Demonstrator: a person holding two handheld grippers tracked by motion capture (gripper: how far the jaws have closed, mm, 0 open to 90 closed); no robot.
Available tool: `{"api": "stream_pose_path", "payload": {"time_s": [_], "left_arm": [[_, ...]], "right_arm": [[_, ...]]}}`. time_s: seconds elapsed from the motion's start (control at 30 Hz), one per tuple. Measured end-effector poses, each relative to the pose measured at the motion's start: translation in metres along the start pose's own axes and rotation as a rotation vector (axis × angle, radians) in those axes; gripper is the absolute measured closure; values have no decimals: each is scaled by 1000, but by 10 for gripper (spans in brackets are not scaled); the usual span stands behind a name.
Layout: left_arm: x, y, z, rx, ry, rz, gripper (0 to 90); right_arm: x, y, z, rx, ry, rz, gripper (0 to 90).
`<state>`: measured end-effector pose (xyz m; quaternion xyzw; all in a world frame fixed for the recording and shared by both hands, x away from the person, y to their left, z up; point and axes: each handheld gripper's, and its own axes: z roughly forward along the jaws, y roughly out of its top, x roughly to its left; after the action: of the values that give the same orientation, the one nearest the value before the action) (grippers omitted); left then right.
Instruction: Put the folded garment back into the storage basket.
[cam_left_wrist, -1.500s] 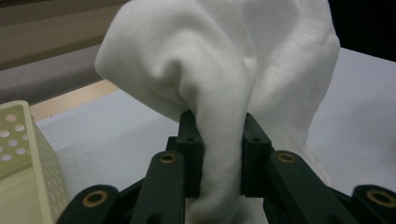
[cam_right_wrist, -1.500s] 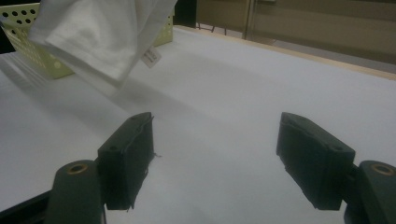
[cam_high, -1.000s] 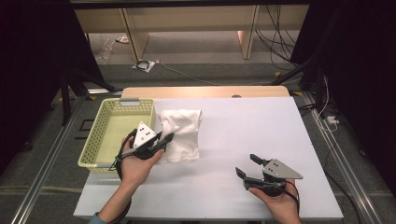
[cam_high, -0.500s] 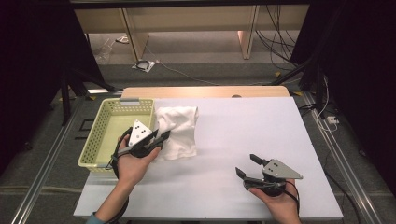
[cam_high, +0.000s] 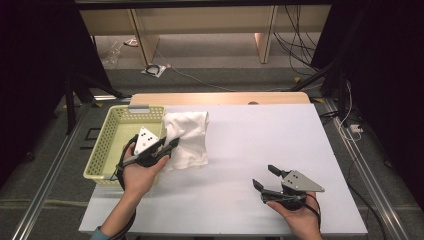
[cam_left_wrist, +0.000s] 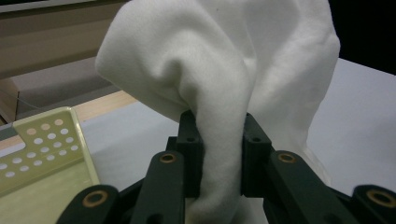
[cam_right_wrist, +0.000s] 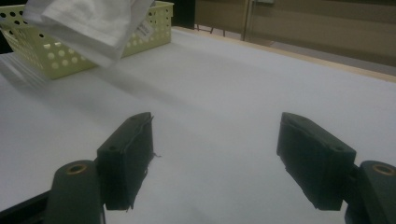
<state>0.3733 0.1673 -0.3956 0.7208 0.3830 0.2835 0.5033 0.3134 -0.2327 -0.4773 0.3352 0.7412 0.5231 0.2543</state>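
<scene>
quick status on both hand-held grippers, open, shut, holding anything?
Left hand-held gripper: shut on the white cloth, lifted beside the basket.
Right hand-held gripper: open, nothing between its jaws, over the table.

The white rectangular table (cam_high: 260, 145) is being overlooked from above; low, close gripper views are sharing the perforated yellow plastic basket (cam_right_wrist: 51, 53).

Lab / recording rig, not a home.
Black curtains (cam_high: 30, 75) left & right, white table (cam_high: 260, 150) on metal frame rails (cam_high: 372, 185), loose cables (cam_high: 300, 40) on far floor, bare wooden bench legs (cam_high: 262, 42) behind.
</scene>
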Motion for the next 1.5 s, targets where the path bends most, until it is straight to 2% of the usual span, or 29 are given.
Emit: {"api": "stream_pose_path", "payload": {"time_s": [0.67, 1.5], "left_arm": [[15, 5, -9, -27, 38, -23, 741], [25, 8, -16, -47, 63, -40, 741]], "right_arm": [[0, 0, 0, -5, -1, -1, 278], [0, 0, 0, -8, -1, 2, 277]]}}
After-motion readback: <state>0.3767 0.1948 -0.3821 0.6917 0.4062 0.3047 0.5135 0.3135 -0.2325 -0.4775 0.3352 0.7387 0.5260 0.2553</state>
